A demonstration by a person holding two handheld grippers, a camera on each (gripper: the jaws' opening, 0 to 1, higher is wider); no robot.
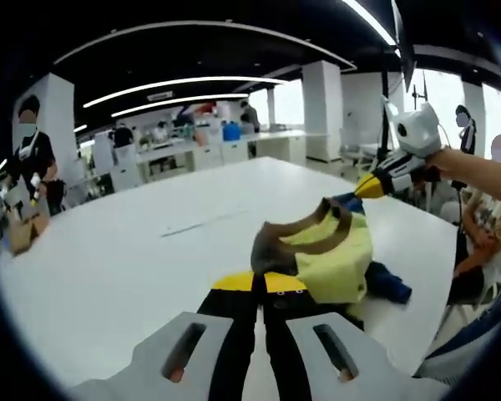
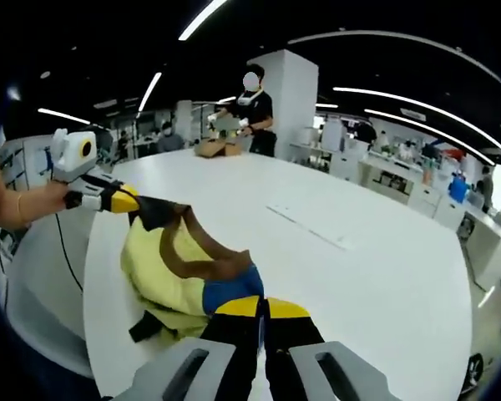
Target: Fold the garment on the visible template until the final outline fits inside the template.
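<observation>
Holding the garment (image 1: 334, 255) up between 2 clenched grippers: left gripper (image 1: 261, 282) pinches its near edge, right gripper (image 1: 369, 185) the far edge, spreading it above the table (image 1: 134, 259).

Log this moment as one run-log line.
left gripper: shut on garment | right gripper: shut on garment | garment: lifted, bunched over table | fold: not done

No readable text

No lettering, label, brand, number or sign is legible in the left gripper view or the right gripper view.
</observation>
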